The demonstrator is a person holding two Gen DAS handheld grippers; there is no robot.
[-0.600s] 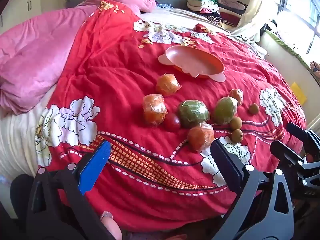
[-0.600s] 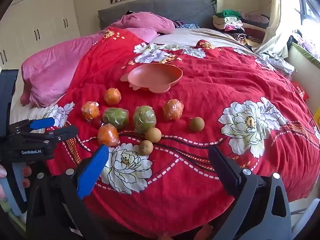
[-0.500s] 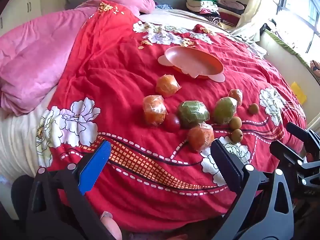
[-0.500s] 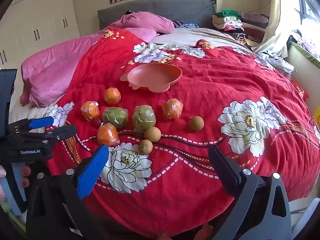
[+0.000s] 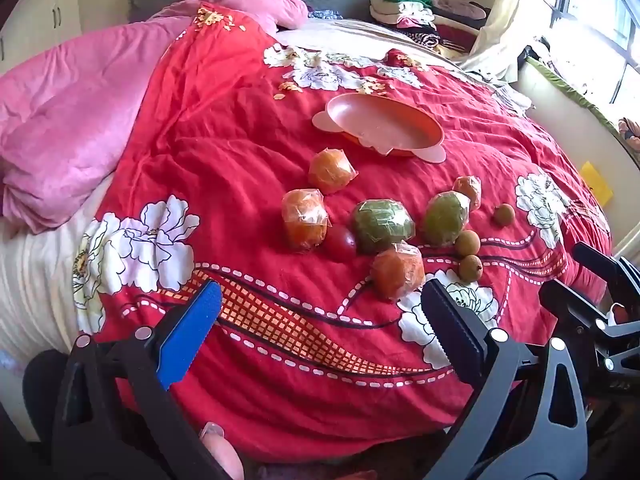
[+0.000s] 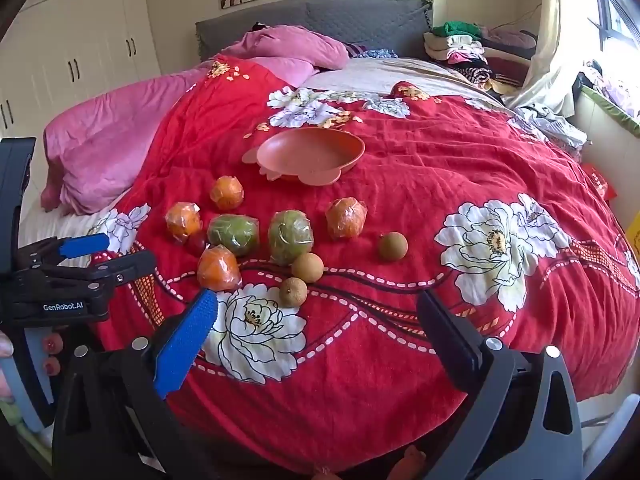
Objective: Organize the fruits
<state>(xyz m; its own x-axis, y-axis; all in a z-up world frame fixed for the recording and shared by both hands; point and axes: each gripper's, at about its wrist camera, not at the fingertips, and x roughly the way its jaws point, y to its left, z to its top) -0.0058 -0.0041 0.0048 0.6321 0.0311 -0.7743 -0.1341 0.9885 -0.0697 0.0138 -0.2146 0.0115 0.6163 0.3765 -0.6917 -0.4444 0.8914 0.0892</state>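
Left claw (image 5: 320,320), right claw (image 6: 318,322) both spread wide, empty; fruits (image 6: 260,236) ahead on quilt (image 6: 440,168), apart from both.

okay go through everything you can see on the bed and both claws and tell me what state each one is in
Left claw: open, holding nothing.
Right claw: open, holding nothing.
Orange bowl: upright on the bedspread, nothing in it.
Four orange fruits: plastic-wrapped, loose on the bedspread.
Two green fruits: plastic-wrapped, side by side.
Three small brown fruits: unwrapped, loose.
Small dark red fruit: unwrapped, tucked among the wrapped ones.
Red bedspread: spread out, wrinkled.
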